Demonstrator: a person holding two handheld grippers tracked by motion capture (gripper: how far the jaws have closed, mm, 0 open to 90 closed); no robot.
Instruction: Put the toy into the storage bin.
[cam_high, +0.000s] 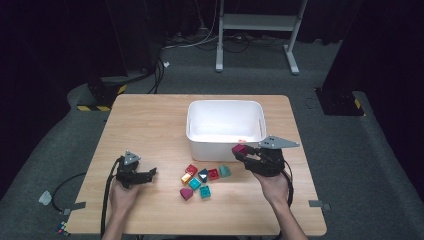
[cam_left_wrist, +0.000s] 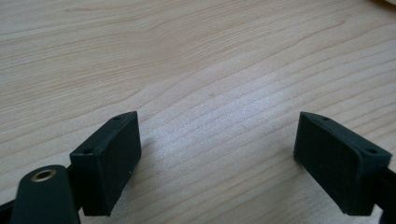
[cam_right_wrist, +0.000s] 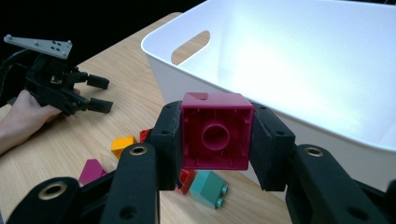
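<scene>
My right gripper (cam_high: 240, 152) is shut on a magenta brick (cam_high: 239, 148), held above the table just in front of the white bin (cam_high: 198, 146) at its near right corner. In the right gripper view the brick (cam_right_wrist: 217, 132) shows its hollow underside, clamped between both pads, with the bin's rim (cam_right_wrist: 161, 55) right behind it. Several loose bricks (cam_high: 202, 181) in red, yellow, teal and magenta lie on the wooden table (cam_high: 150, 125) in front of the bin. My left gripper (cam_high: 153, 173) rests at the table's near left, open, and its jaws (cam_left_wrist: 217, 158) stand wide apart over bare wood.
The bin looks empty inside. In the right gripper view the left gripper (cam_right_wrist: 99, 94) and its hand lie beyond a yellow brick (cam_right_wrist: 123, 144) and a teal brick (cam_right_wrist: 209, 187). A white stand (cam_high: 257, 30) and cables lie on the floor behind the table.
</scene>
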